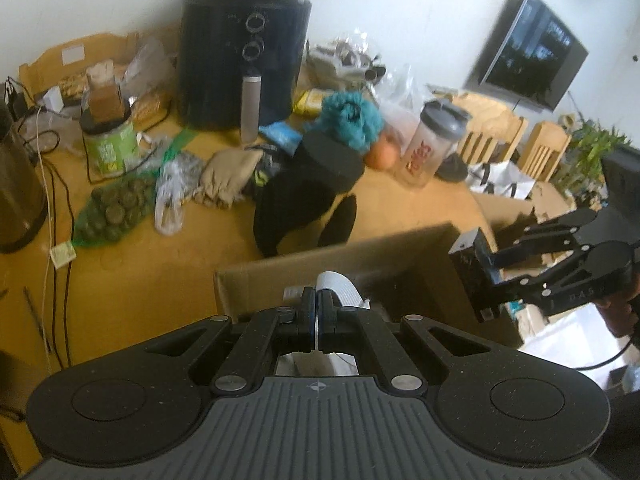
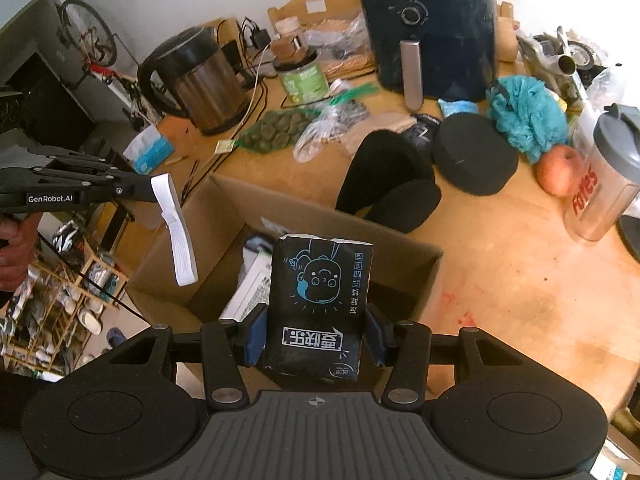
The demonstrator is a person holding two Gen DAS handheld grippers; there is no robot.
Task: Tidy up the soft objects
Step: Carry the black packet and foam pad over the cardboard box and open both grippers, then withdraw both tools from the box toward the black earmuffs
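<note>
My left gripper is shut on a white elastic band, just over the near wall of an open cardboard box. The right wrist view shows that band dangling beside the box's left rim. My right gripper is shut on a black tissue pack with a blue cartoon face, held above the box's opening. In the left wrist view the right gripper hovers at the box's right side. A black garment, a black cap, a teal loofah and a beige cloth lie on the table behind the box.
On the wooden table stand a dark air fryer, a kettle, a green can, a net bag of nuts, an apple and a shaker bottle. Paper items lie inside the box. Shoe racks stand on the floor to the left.
</note>
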